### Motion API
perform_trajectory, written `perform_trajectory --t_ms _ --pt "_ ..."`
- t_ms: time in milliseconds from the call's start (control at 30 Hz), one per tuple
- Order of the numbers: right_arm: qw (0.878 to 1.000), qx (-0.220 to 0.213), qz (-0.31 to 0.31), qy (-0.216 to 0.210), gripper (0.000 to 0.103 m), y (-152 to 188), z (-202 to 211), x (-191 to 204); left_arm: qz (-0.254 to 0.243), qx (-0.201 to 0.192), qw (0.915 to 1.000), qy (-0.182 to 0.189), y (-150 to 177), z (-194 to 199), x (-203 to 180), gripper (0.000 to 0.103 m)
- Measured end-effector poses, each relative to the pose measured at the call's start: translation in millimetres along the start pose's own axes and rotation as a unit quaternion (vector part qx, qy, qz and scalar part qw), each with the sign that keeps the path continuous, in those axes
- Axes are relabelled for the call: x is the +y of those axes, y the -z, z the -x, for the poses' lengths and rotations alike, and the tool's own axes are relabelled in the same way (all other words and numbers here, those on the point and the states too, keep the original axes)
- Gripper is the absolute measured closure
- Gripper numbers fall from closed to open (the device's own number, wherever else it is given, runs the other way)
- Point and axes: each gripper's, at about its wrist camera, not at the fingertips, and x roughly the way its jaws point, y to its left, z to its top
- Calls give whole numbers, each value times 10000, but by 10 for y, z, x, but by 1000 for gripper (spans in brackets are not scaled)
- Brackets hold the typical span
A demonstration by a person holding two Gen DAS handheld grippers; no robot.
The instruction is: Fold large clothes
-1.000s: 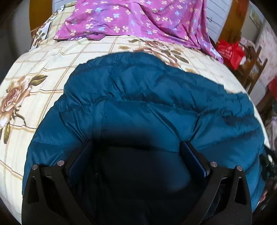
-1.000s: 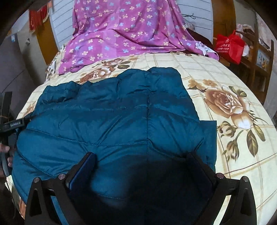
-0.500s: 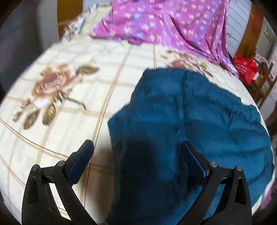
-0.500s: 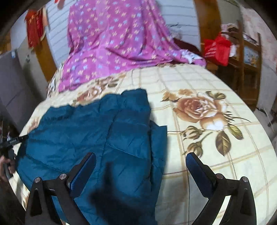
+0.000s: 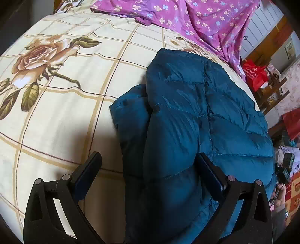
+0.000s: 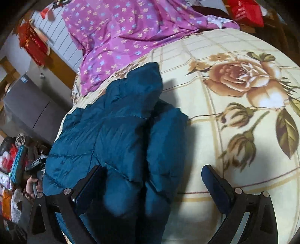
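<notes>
A teal quilted puffer jacket [image 5: 187, 120] lies folded on the bed, with one padded layer lying over another. In the left wrist view my left gripper [image 5: 148, 165] is open, its jaws wide apart above the jacket's left edge. In the right wrist view the jacket [image 6: 120, 135] fills the lower left, and my right gripper [image 6: 152, 175] is open above its right edge. Neither gripper holds any cloth.
The bed has a cream sheet with rose prints [image 5: 56, 93]. A purple flowered cloth [image 5: 187, 16] lies across the far end of the bed. Red bags [image 5: 253, 73] and wooden furniture stand beside the bed. A grey cabinet [image 6: 28, 105] stands at the left.
Both grippers have pulled back and swung outward from over the jacket's middle to its side edges. The jacket now lies narrower, its sides folded in.
</notes>
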Motion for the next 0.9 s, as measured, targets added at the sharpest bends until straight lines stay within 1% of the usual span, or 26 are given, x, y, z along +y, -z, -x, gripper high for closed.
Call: perform_trajectory --t_ms 100,233,333,400,467,533,567,633,733,800,833,867,900 --pt "9999 2 121 -124 0 10 -46 66 97 105 9997 221 2 -30 79 2" --pt "9995 -25 282 -148 0 13 -75 83 -56 42 9994 324 24 0 115 2" --pt "9990 -185 393 -122 0 59 -55 74 -168 75 9992 358 4 -18 97 1" --pt "9990 -104 420 -73 0 45 -68 87 -316 172 9985 422 -34 -62 54 1" --pt "9991 7 419 -86 0 2 -96 105 -527 272 9963 624 -78 -114 1 1" --pt "9985 32 457 -304 0 -33 -153 124 -594 322 9943 822 -129 -157 -30 1" --pt "9982 26 498 -341 0 -45 -167 137 -592 334 9932 950 -168 -182 -37 1" --pt "9978 15 559 -359 0 -94 -226 159 -553 284 9929 1015 -233 -209 -25 1" --pt "9983 -21 545 -200 0 -188 -300 164 -547 200 9929 1038 -304 -246 -28 1" --pt "9982 -13 544 -247 0 -216 -333 170 -552 183 9930 1024 -301 -247 -35 1" --pt "9979 13 561 -313 0 -216 -336 175 -567 157 9931 1016 -292 -236 -34 3" --pt "9975 39 580 -391 2 -212 -334 179 -583 111 9927 1053 -283 -219 -34 9" --pt "9965 94 629 -538 5 -196 -331 190 -563 150 9912 1191 -271 -217 -29 25"
